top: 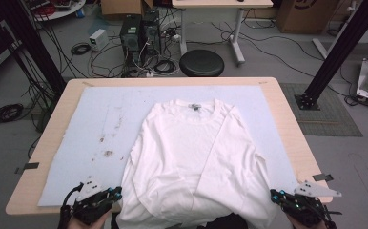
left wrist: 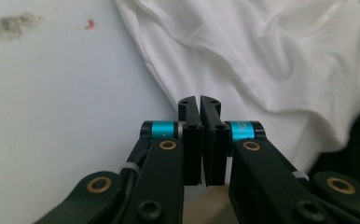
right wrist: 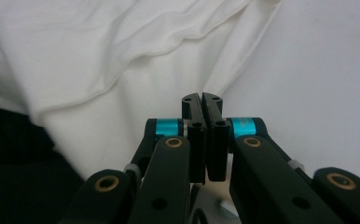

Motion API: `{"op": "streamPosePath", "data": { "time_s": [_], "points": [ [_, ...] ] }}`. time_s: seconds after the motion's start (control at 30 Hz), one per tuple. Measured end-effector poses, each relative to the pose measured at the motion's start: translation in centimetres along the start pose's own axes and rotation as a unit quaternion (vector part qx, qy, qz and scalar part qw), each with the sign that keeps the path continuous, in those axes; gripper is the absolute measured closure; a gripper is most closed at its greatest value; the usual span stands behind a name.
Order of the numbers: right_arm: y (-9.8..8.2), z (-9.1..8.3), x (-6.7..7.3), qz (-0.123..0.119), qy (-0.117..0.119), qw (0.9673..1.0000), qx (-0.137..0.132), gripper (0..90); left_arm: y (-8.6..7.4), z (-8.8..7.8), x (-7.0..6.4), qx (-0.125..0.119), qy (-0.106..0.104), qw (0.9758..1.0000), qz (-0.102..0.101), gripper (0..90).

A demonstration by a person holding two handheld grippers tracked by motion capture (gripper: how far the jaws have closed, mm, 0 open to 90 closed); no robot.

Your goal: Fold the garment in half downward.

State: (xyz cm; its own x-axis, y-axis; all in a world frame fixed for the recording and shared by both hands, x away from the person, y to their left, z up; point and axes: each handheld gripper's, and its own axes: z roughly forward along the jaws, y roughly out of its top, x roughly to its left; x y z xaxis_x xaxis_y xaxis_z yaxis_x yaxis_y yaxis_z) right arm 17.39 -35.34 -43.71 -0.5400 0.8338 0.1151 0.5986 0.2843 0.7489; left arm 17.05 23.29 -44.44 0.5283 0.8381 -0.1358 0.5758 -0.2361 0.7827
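A white long-sleeved shirt [top: 191, 152] lies flat on a pale mat [top: 91, 119], collar toward the far side, both sleeves folded in over the body. Its hem hangs over the table's near edge. My left gripper [top: 117, 192] sits at the shirt's near left corner, jaws shut with nothing between them. In the left gripper view its tips [left wrist: 199, 101] stand right at the shirt's rumpled edge [left wrist: 262, 56]. My right gripper [top: 274, 195] sits at the near right corner, also shut and empty. Its tips [right wrist: 202, 99] point at the shirt's side edge [right wrist: 99, 46].
The mat covers most of a wooden table [top: 287, 124] and carries dark stains [top: 108, 153] left of the shirt. Black tape tabs [top: 322, 177] mark the table's sides. Beyond the far edge stand a black stool [top: 201, 62], computer towers [top: 139, 33] and tangled cables.
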Motion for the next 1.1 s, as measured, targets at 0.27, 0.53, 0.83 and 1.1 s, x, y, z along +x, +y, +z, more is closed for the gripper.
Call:
{"op": "streamPosePath", "data": {
  "time_s": [0.27,0.53,0.83,1.1],
  "points": [
    [0.0,-0.8,-0.1,0.011,-0.025,0.9993,-0.024,71.8,0.5,-0.2,0.3,-0.028,0.029,0.9992,0.002,69.7],
    [2.0,3.8,-1.6,0.024,-0.070,0.9972,0.012,65.9,1.9,4.0,0.6,-0.011,0.054,0.9985,0.004,56.7],
    [1.3,2.6,-1.2,0.003,-0.034,0.9992,0.019,88.4,1.2,2.9,-0.2,-0.001,0.025,0.9996,0.013,87.0],
    [-1.1,-0.4,-0.4,-0.002,0.006,0.9998,0.021,88.1,-0.8,0.0,-1.1,0.004,0.011,0.9998,0.015,86.3]
  ]
}}
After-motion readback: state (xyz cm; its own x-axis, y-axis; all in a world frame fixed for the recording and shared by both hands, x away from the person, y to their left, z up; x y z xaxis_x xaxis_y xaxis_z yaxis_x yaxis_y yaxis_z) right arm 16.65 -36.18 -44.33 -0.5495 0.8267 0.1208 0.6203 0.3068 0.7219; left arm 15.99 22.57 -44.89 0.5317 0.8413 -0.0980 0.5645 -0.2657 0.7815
